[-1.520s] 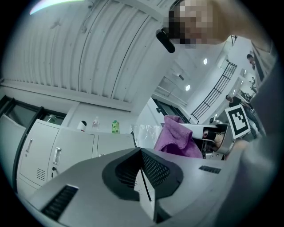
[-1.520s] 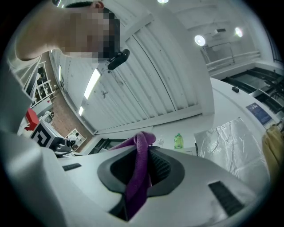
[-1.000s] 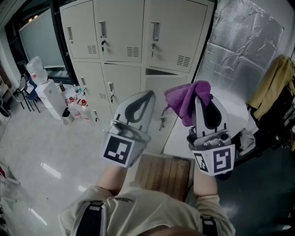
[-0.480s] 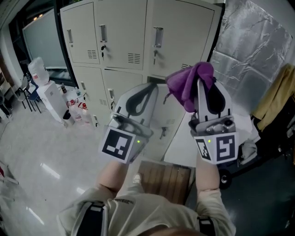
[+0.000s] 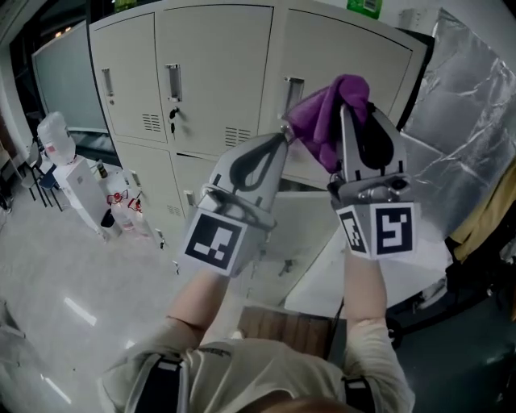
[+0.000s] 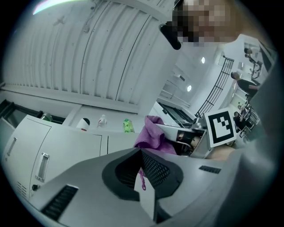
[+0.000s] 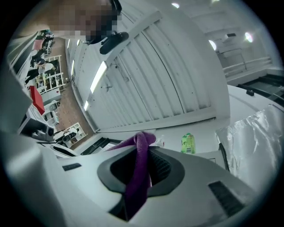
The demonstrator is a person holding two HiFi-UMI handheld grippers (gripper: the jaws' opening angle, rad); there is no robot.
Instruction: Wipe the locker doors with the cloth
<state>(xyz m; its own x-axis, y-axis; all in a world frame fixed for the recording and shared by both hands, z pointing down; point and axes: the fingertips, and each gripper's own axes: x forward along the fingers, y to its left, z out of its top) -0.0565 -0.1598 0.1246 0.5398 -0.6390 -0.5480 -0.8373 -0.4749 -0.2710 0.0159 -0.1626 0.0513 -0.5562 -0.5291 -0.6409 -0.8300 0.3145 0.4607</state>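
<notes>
Locker room w/ pale floor, crinkled foil sheet (image 5: 468,121) at 3 o'clock. Right gripper (image 5: 357,113) is raised, jaws clamped on the purple cloth (image 5: 322,121). Fabric runs up btwn the jaws and bunches past the tips, spilling toward 10 o'clock. Left gripper (image 5: 280,141) sits just beside it at 9 o'clock, jaws together, nothing in them, tip near the cloth's edge. Behind both are the cream locker doors (image 5: 214,73), upper row at 11–12 o'clock, w/ a vertical handle (image 5: 292,87) just beside the cloth. Green bottle (image 5: 364,6) stands on the locker top at 12.

Step in hand, I'd judge: bringing cloth up to an upper door; whether it touches yet, can't tell. To do it well:
- Lead w/ the bunched wad, not the jaw tips, so plastic doesn't scrape paint.
- Keep the clamp firm; only a strip is pinched and drag could pull it out.
- Press flat and stroke top-down in overlapping passes.
- Work round handle and vents vs. snagging on them.
- Keep the left gripper clear of the wiping path.
</notes>
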